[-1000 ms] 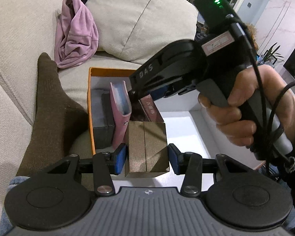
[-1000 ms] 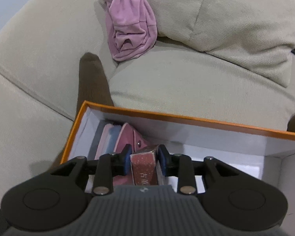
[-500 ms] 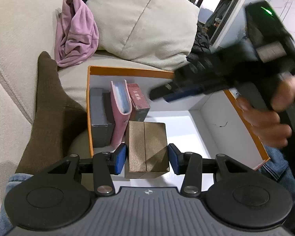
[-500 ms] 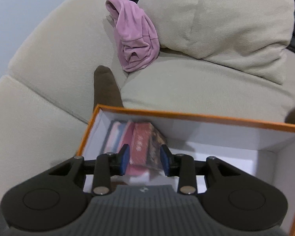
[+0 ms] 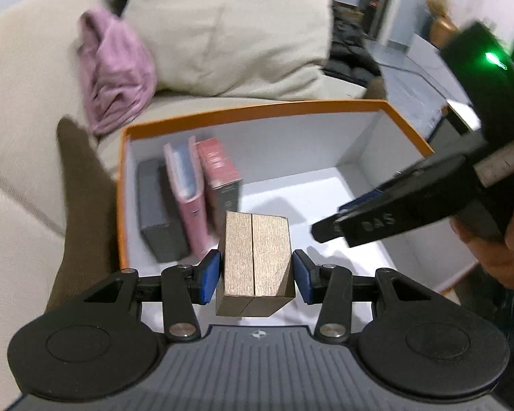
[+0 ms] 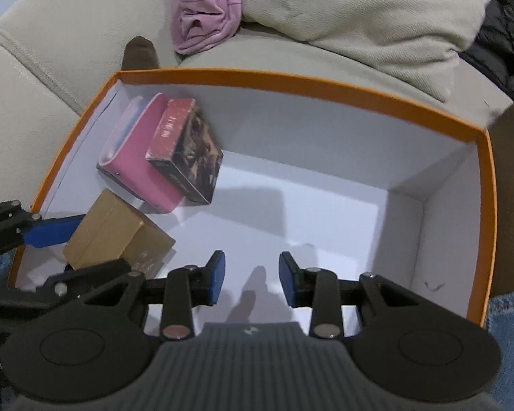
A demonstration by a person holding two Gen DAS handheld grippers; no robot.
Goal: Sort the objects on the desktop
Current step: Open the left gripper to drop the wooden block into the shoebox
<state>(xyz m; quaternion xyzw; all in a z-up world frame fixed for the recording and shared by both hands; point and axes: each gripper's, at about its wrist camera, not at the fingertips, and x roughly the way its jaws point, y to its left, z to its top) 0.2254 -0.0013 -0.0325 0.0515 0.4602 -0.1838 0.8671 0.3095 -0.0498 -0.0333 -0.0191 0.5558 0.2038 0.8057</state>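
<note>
Between the blue pads of the left gripper (image 5: 256,275) sits a tan box (image 5: 255,260), clamped on its two long sides at a middling width and carried over the near-left part of the orange-rimmed storage box (image 5: 257,111). Just ahead of it and to its left, three items already stand on edge in a row against the storage box's left wall: a grey case (image 5: 156,212), a pink case (image 5: 188,198) and a red box (image 5: 222,178). Off to the right, the right gripper (image 6: 252,279) hovers over bare white floor with its fingers parted to a moderate gap and nothing between them.

I judge the main risk to be in the landing. The tan box seems to hang with its front end just beside the red box; if it goes forward before it goes down, it could push the leaning red box and pink case over, and the row would collapse. A seam runs down the middle of the tan box, which suggests a lid or two halves, so a grip that loosens early might let one half slide. The pads hold only its rear part, so it may tip forward on release and land on an edge.

The two tools are also near each other over the same opening. A sideways move by either hand could knock the tan box out of the pads, or catch the storage box's thin wall and shift it on the soft sofa (image 6: 51,34).
</note>
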